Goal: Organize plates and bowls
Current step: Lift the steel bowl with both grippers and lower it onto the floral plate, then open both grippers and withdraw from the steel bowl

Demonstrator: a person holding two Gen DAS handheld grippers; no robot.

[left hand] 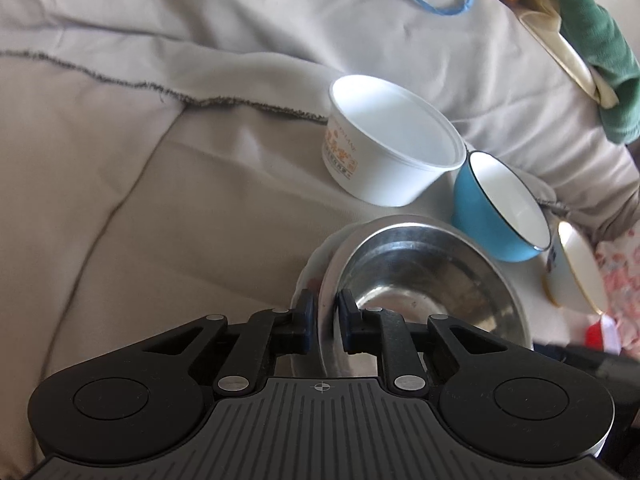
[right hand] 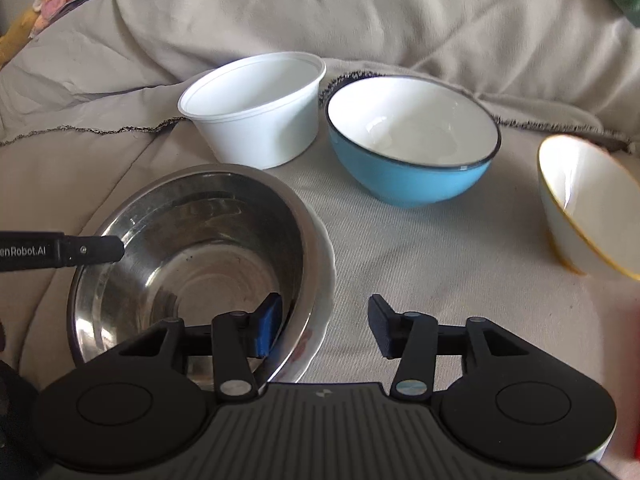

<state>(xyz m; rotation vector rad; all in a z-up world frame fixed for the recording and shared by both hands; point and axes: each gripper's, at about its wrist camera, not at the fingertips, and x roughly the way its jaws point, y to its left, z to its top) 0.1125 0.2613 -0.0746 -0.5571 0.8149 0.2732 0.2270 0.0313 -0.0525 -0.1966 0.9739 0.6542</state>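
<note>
A steel bowl sits on a white plate on the beige cloth. My left gripper is shut on the steel bowl's rim together with the plate's edge; its finger shows in the right wrist view at the bowl's left rim. My right gripper is open and straddles the bowl's near right rim, left finger inside the bowl. Behind stand a white plastic tub, a blue bowl and a tilted gold-rimmed white bowl.
The surface is a wrinkled beige cloth with a dark stitched seam. A green cloth and a blue cord lie at the back. Floral fabric lies to the right of the bowls.
</note>
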